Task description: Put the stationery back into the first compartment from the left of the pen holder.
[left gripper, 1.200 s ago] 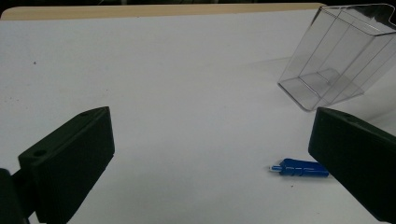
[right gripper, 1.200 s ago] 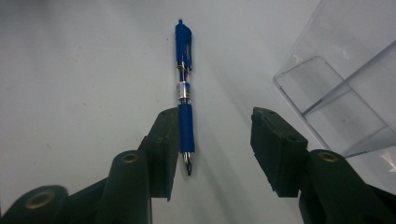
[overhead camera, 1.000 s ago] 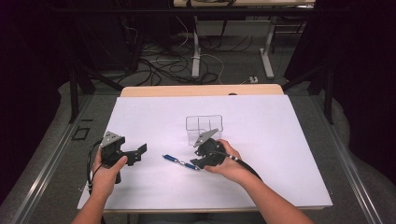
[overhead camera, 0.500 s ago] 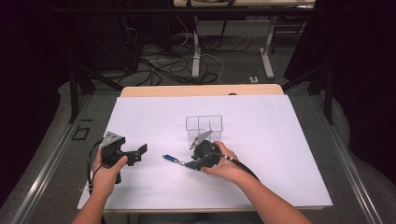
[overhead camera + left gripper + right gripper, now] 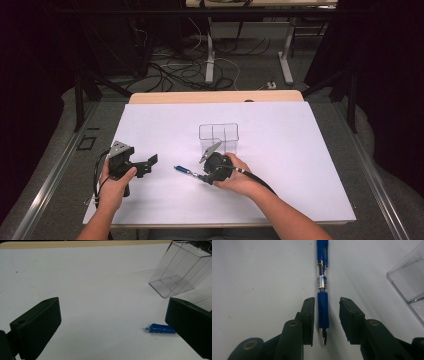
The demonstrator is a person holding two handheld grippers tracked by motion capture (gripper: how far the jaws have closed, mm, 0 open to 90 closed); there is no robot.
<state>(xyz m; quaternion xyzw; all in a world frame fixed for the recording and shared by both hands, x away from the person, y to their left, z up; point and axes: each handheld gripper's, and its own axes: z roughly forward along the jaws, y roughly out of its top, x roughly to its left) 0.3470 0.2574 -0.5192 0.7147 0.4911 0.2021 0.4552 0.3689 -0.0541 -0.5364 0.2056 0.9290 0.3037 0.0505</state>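
Right gripper view shows the blue pen (image 5: pixel 322 290) lying on the white table (image 5: pixel 262 277), just left of the clear box (image 5: pixel 409 285). The right gripper (image 5: pixel 325 320) straddles its rubber grip — jaws have just been closing, pads not yet pressing. Pen looks light, stiff and round, so it may roll — best held at this rubber part.

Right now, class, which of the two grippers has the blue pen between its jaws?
The right gripper: its jaws flank the blue pen's grip on the white table, not yet pressing it. The left gripper stands apart, wide open.
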